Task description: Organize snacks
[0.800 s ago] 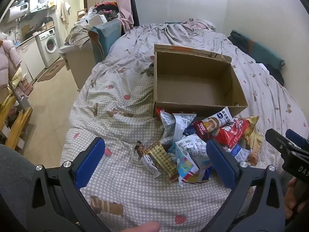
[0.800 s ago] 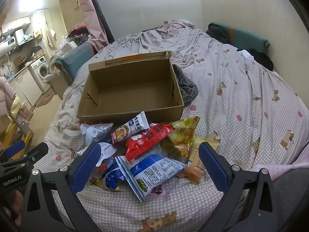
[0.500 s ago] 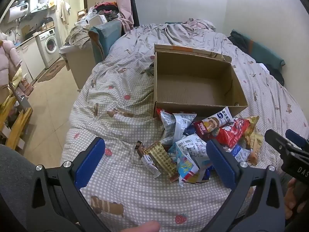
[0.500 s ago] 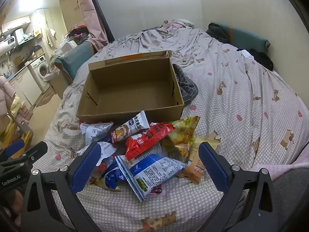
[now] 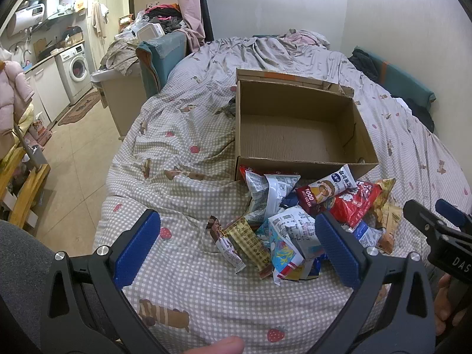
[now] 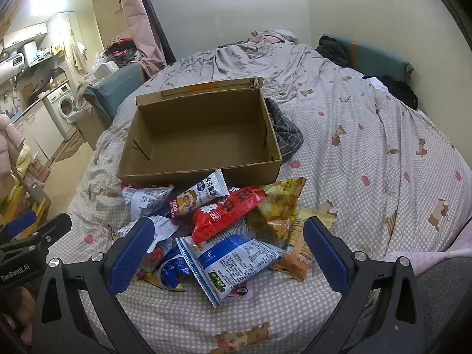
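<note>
Both hand-held grippers, left (image 5: 237,246) and right (image 6: 228,250), spread wide, holding nothing; snack pile (image 6: 224,227) beneath, cardboard box (image 6: 203,174) beyond.

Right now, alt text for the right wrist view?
An empty open cardboard box sits on a checked bedspread, with a pile of snack packets heaped against its near side. The open right gripper hovers over the pile, holding nothing; the left gripper shows at the left edge.
</note>
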`<state>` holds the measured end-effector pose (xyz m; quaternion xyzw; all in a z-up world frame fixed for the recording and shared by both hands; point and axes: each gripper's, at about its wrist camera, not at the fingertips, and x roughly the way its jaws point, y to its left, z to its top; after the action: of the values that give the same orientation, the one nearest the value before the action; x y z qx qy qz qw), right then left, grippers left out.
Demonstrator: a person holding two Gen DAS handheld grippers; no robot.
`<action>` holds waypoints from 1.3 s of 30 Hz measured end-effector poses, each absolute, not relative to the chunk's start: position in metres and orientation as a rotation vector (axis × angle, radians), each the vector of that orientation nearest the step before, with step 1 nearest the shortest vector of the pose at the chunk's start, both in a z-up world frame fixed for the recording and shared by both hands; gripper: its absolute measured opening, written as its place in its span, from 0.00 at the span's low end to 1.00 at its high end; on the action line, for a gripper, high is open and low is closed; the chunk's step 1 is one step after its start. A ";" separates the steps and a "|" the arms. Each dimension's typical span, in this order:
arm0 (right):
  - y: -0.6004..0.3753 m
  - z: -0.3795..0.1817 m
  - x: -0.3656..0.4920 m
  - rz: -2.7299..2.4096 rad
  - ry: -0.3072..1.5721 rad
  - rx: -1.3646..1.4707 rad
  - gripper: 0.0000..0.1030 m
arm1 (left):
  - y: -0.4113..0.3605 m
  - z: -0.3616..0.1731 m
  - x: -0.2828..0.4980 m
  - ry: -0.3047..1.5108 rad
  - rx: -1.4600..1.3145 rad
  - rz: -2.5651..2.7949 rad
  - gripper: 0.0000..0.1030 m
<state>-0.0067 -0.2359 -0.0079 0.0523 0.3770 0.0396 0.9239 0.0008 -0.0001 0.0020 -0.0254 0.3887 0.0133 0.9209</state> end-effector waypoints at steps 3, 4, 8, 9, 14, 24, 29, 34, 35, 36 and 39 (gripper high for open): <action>-0.236 -0.008 -0.006 0.081 0.773 0.106 1.00 | 0.001 0.002 0.001 0.798 -0.053 0.027 1.00; -0.236 -0.008 -0.006 0.081 0.773 0.106 1.00 | 0.000 0.002 0.001 0.798 -0.053 0.028 1.00; -0.236 -0.008 -0.007 0.080 0.773 0.106 1.00 | 0.000 0.002 0.001 0.797 -0.051 0.028 1.00; -0.236 -0.008 -0.007 0.081 0.773 0.106 1.00 | 0.000 0.002 0.001 0.796 -0.051 0.028 1.00; -0.236 -0.008 -0.007 0.079 0.773 0.104 1.00 | 0.001 0.003 0.000 0.796 -0.053 0.027 1.00; -0.236 -0.007 -0.006 0.078 0.770 0.107 1.00 | 0.009 0.008 0.000 0.799 -0.066 0.034 1.00; -0.237 -0.006 -0.006 0.080 0.771 0.103 1.00 | 0.010 0.009 0.000 0.796 -0.061 0.034 1.00; -0.236 -0.007 -0.006 0.081 0.773 0.102 1.00 | 0.009 0.009 0.000 0.797 -0.062 0.036 1.00; -0.236 -0.008 -0.006 0.082 0.773 0.103 1.00 | 0.009 0.009 0.000 0.796 -0.062 0.036 1.00; -0.236 -0.007 -0.006 0.081 0.772 0.103 1.00 | 0.010 0.010 0.000 0.797 -0.062 0.037 1.00; -0.235 -0.007 -0.006 0.081 0.772 0.101 1.00 | 0.010 0.009 0.000 0.797 -0.061 0.036 1.00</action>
<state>-0.0063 -0.2353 -0.0074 0.0494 0.3762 0.0397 0.9244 0.0003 0.0097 0.0093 -0.0296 0.3879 0.0173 0.9211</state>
